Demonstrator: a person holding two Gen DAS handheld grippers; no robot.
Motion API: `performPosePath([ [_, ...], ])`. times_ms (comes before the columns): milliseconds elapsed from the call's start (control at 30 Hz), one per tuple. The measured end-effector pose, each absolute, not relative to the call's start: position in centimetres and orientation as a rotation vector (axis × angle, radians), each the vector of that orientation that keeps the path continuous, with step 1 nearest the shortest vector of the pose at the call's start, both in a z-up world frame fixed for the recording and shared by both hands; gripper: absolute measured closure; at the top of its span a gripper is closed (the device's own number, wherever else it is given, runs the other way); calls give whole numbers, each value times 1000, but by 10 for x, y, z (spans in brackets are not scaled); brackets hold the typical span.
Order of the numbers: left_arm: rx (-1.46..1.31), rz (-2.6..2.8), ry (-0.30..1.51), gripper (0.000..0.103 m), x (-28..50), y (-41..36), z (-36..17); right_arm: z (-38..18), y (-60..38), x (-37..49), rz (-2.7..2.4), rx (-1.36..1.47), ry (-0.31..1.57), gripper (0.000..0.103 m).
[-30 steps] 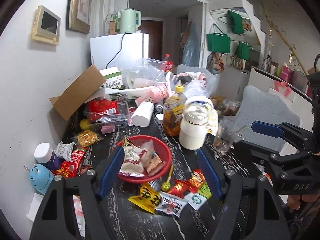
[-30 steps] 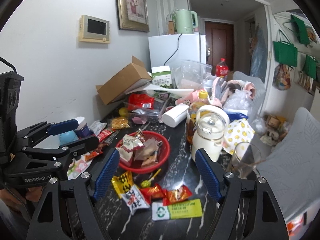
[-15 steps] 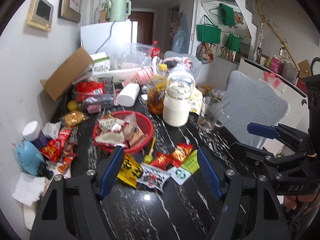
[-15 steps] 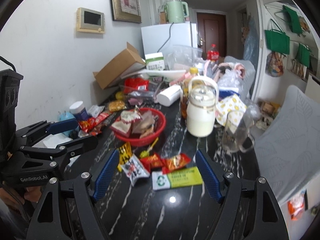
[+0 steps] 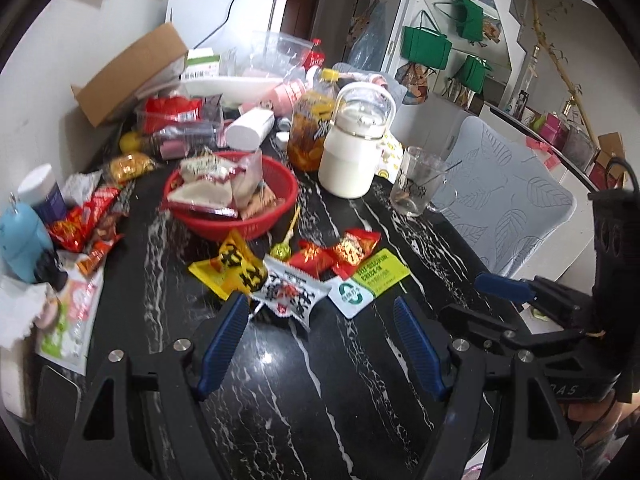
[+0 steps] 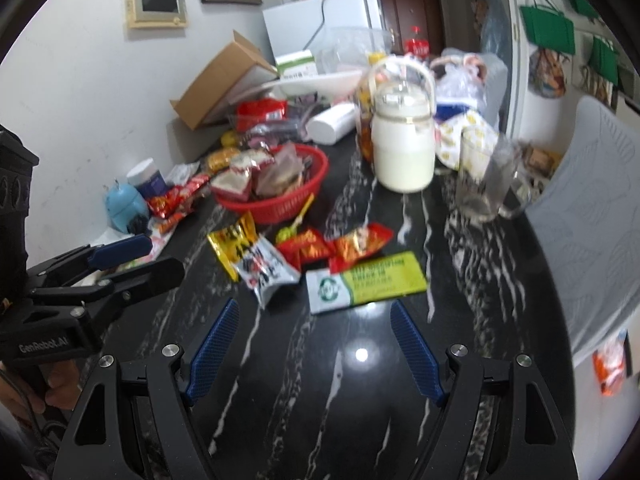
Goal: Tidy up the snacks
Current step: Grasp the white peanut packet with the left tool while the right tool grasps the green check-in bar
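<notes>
Black marble table (image 5: 320, 392) carries loose snack packets (image 5: 288, 296) near a red basket (image 5: 256, 224); my left gripper (image 5: 320, 316) and right gripper (image 6: 314, 320) hover spread, empty.

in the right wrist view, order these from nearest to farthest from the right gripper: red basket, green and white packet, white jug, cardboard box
1. green and white packet, flat on the table just ahead of the right gripper
2. red basket, further back, to the left
3. white jug, behind the basket's line, to the right
4. cardboard box, at the far left by the wall
</notes>
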State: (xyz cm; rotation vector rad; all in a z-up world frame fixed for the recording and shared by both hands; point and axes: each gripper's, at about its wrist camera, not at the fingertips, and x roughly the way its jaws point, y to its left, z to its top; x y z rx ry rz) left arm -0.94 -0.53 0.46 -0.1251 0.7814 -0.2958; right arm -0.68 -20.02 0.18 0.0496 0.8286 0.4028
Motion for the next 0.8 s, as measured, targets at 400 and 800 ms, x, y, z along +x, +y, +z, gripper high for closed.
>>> performPosePath([
  [400, -161, -282, 880, 29, 15, -1, -38, -44, -206, 13, 388, 101, 943, 24],
  [800, -154, -283, 944, 29, 55, -5, -62, -72, -215, 50, 364, 138, 1030, 24],
])
